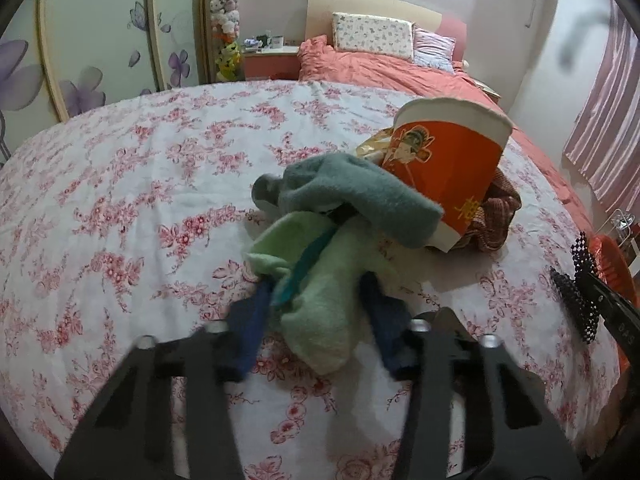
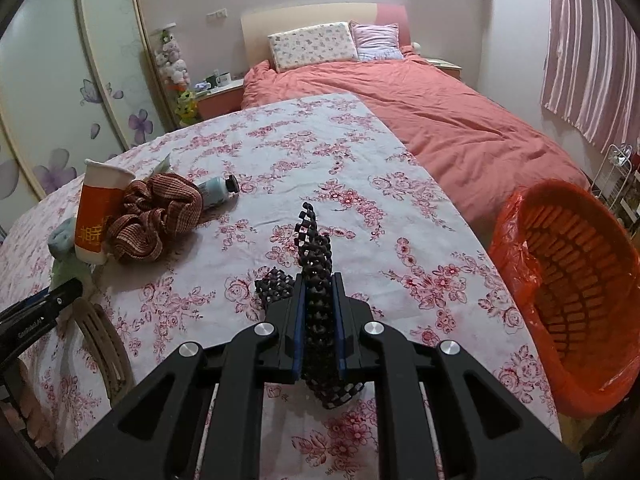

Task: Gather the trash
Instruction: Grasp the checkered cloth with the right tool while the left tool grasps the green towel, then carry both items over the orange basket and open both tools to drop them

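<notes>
My right gripper is shut on a black mesh net piece and holds it above the floral tablecloth; it also shows in the left wrist view. An orange basket lined with an orange bag stands to the right. My left gripper is open, its blue fingers on either side of a light green sock. A grey-green sock lies just beyond it. An orange and white paper cup leans behind the socks. A gold wrapper shows behind the cup.
A brown striped scrunchie and a small teal tube lie next to the cup. A bed with a coral duvet lies beyond the table. A chair back stands at the table's left edge.
</notes>
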